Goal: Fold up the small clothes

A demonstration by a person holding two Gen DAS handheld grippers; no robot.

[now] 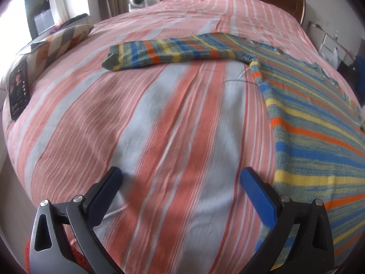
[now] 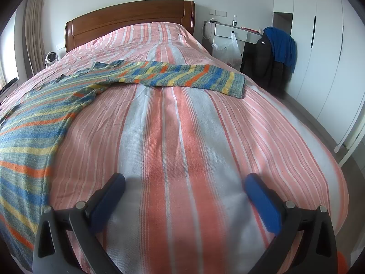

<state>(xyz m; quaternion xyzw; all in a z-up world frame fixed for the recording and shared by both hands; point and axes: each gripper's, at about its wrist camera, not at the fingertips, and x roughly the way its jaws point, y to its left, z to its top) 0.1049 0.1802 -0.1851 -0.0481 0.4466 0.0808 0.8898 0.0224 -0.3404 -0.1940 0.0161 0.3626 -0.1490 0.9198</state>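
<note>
A striped knit sweater in blue, yellow, orange and grey-green lies flat on the bed. In the left wrist view its body (image 1: 319, 137) fills the right side and one sleeve (image 1: 164, 52) stretches left. In the right wrist view the body (image 2: 34, 125) is at the left and the other sleeve (image 2: 194, 77) stretches right. My left gripper (image 1: 181, 178) is open and empty over bare bedspread, its right finger beside the sweater's hem edge. My right gripper (image 2: 184, 182) is open and empty over bare bedspread, right of the sweater.
The bed has a pink, white and orange striped cover (image 1: 159, 125) and a wooden headboard (image 2: 127, 18). A patterned pillow (image 1: 59, 41) and a dark card (image 1: 19, 89) lie at the left edge. A nightstand with a plastic bag (image 2: 228, 48) and a chair with clothes (image 2: 273, 52) stand right.
</note>
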